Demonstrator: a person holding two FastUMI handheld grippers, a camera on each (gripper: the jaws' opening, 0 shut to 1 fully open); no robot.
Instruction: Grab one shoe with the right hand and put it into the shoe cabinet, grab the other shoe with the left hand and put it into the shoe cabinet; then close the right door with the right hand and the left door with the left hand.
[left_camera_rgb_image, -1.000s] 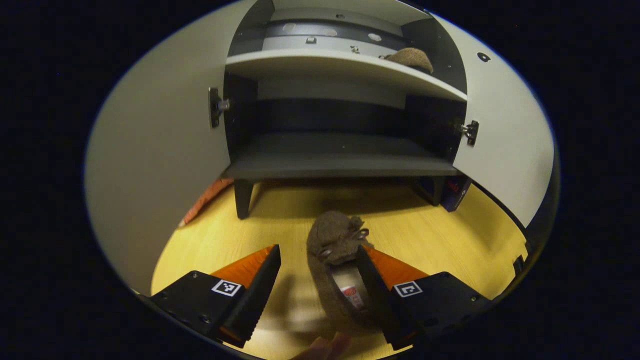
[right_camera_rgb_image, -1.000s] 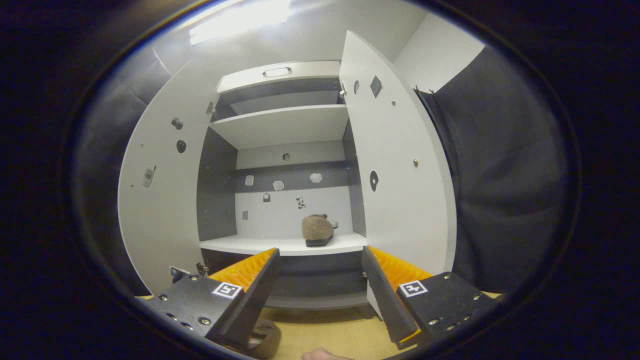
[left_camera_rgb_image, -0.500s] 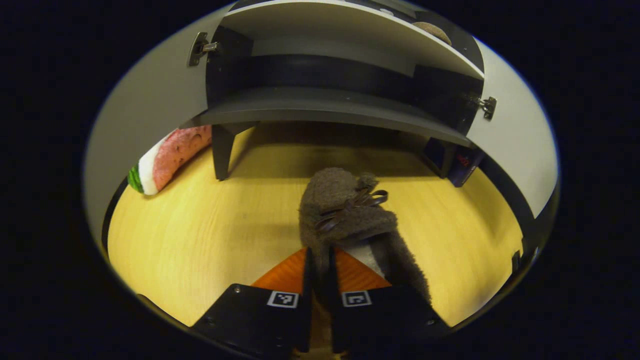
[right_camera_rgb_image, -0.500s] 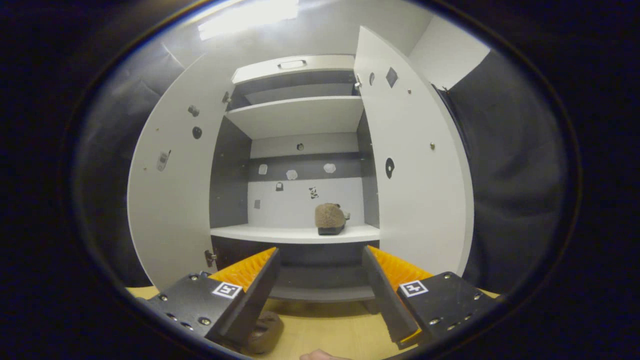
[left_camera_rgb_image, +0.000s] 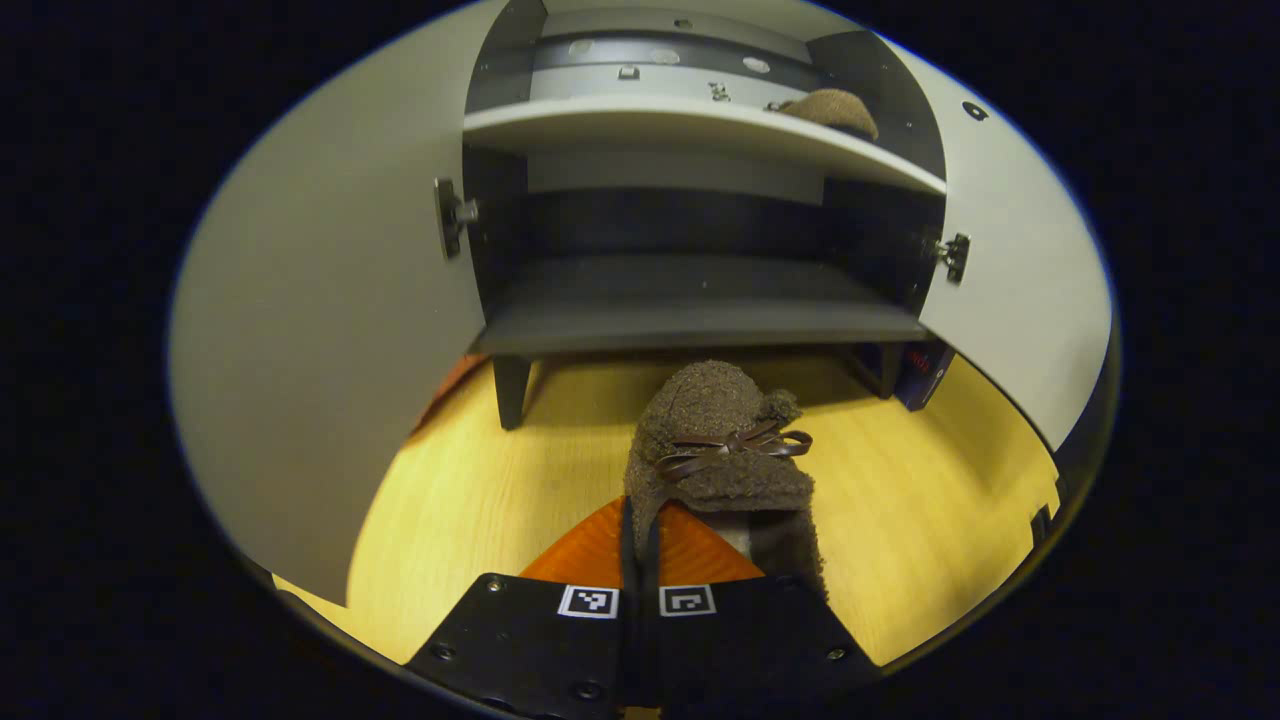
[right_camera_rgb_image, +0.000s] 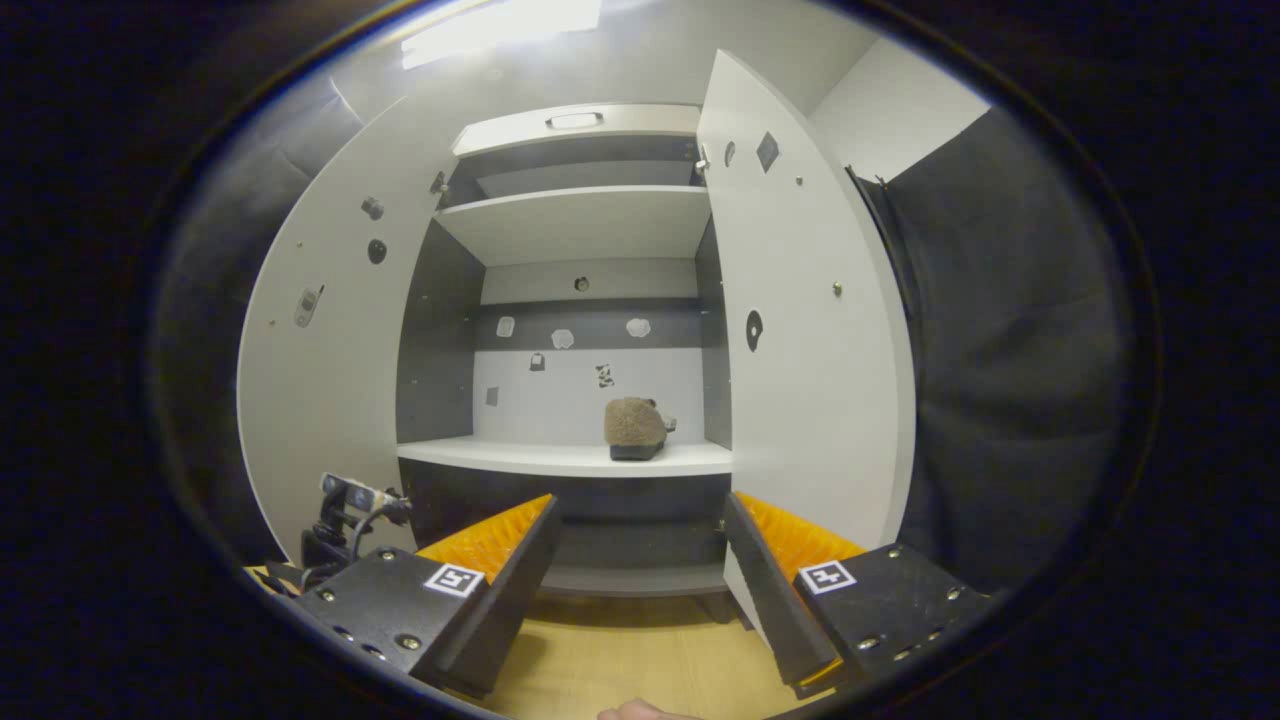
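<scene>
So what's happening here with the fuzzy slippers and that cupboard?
A person is putting a pair of shoes away using hand-held tongs. One brown shoe already sits on a shelf of the shoe cabinet. The left tongs are closed on the heel edge of the second shoe, held in front of the lower shelves. The right tongs are open and hold nothing. Both doors, left door and right door, stand wide open.

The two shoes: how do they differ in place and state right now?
The shoe on the shelf rests free on the cabinet's white shelf, right end; the shoe in the left gripper is off the shelves, out in front over the wooden floor. The left gripper is shut on its collar; the right gripper is open, touching neither. Both are brown and fuzzy.
</scene>
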